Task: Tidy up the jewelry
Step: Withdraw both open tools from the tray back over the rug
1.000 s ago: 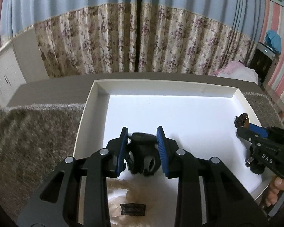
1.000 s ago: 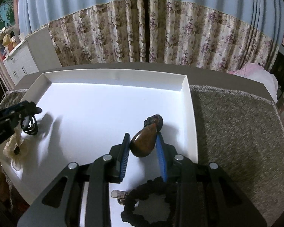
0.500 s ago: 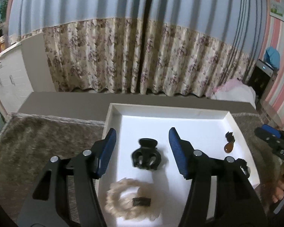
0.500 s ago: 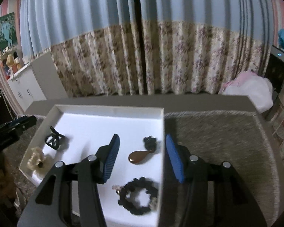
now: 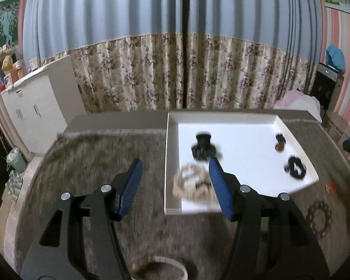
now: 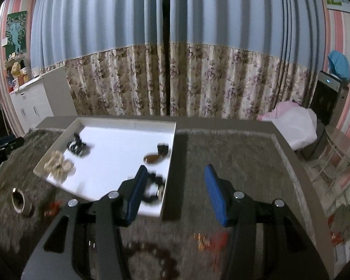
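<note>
Two hand-held grippers, left (image 5: pixel 175 182) and right (image 6: pixel 173 190), both released, jaws just opened, nothing between. Four jewelry pieces lie in white tray (image 5: pixel 171 163): black claw clip (image 5: pixel 203 145), cream scrunchie (image 5: pixel 191 184), brown pendant (image 6: pixel 152 158), black bracelet (image 5: pixel 295 168). No readable writing.

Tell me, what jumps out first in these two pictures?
A white tray on a shaggy grey rug, holding a black claw clip, a cream scrunchie, a brown teardrop clip and a black scrunchie. In front, both tongs gape open and empty. Behind hang blue and floral curtains.
</note>
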Demonstrator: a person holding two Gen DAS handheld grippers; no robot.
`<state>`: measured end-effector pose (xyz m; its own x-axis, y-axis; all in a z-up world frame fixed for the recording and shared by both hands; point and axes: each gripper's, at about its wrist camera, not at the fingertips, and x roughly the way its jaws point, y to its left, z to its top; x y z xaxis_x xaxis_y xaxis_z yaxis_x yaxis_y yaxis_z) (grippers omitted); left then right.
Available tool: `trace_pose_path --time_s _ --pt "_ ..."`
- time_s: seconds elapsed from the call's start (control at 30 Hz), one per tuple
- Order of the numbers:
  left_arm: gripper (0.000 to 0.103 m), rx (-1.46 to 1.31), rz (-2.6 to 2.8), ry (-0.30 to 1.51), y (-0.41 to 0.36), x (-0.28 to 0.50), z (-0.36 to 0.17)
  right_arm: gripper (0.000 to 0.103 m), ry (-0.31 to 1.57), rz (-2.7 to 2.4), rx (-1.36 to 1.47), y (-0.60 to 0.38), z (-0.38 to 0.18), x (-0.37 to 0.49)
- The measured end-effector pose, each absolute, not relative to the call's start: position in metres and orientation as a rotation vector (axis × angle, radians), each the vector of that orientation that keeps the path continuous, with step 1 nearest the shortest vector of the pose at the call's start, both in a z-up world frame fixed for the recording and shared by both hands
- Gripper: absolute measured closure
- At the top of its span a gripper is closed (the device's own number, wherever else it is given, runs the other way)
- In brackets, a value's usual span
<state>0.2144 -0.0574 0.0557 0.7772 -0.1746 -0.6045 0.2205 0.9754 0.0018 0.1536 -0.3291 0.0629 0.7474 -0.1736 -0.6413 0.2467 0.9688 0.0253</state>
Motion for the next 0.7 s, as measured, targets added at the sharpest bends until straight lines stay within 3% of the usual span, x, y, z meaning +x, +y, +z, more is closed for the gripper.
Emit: trace_pose_path --time_s 0.7 --pt "0.044 0.084 -0.262 0.709 -0.050 0.131 -0.002 0.051 0.771 -0.230 0.149 -0.328 0.006 0.074"
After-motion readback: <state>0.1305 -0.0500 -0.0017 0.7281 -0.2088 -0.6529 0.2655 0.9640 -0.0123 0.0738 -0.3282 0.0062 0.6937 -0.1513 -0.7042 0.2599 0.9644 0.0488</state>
